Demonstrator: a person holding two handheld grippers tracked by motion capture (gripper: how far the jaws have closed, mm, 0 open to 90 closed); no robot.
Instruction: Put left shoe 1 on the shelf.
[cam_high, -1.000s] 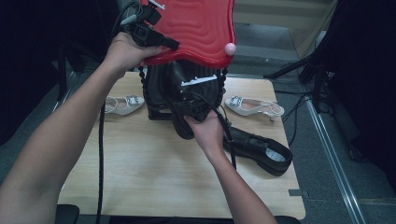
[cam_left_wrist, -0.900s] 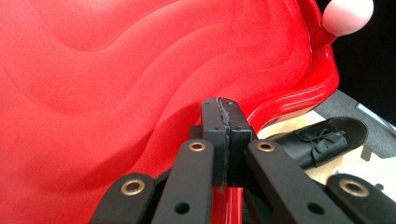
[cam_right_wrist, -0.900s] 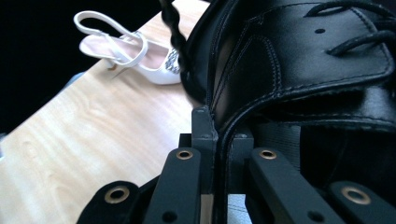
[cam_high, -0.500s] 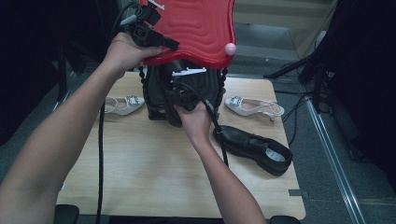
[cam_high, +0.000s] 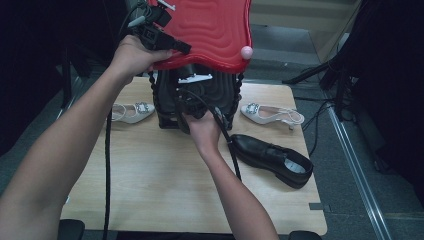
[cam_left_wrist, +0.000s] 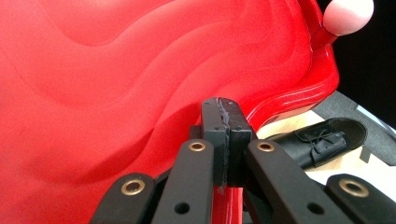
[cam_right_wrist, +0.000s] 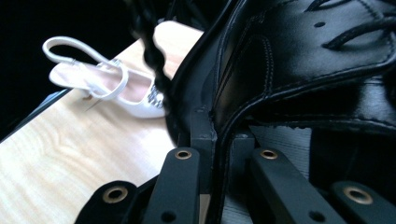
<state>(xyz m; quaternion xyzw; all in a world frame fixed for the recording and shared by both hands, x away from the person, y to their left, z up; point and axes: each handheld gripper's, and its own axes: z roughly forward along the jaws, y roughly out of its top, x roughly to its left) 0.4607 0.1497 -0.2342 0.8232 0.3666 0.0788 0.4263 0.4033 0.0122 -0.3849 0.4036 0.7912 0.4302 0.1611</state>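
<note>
High view: a wooden table (cam_high: 150, 185) carries three loose shoes, namely two white slingback heels, one at the left (cam_high: 131, 111) and one at the right (cam_high: 272, 114), and one black lace-up shoe (cam_high: 272, 159) lying on its side near the right edge. Between the two white heels stands a black container (cam_high: 200, 100) with braided black cords at its sides. Above it a red lid (cam_high: 210, 30) with a wavy surface and one pale pink knob (cam_high: 246, 52) is held up, tilted; the left tongs (cam_high: 170, 45) sit at its near left edge, while the person's left hand (cam_high: 132, 55) holds their handle. The right tongs (cam_high: 186, 107) are in the mouth of the container, with the right hand (cam_high: 202, 131) just behind them and a black cable trailing back over the table. Left gripper view: the two black jaws of the left tongs (cam_left_wrist: 223, 135) are pressed together with the thin red rim of the lid (cam_left_wrist: 116, 84) pinched between them; the pink knob (cam_left_wrist: 348, 16) shows at the upper right, and below the lid's edge the one black shoe (cam_left_wrist: 322, 140) lies on the table (cam_left_wrist: 345, 163). Right gripper view: the right tongs (cam_right_wrist: 215, 140) are clamped on the edge of a second black leather shoe (cam_right_wrist: 303, 65), whose stitched rim runs down between the two jaws. One braided cord (cam_right_wrist: 152, 56) hangs beside it, and beyond that one white heel (cam_right_wrist: 107, 86) rests on the table (cam_right_wrist: 60, 158).
</note>
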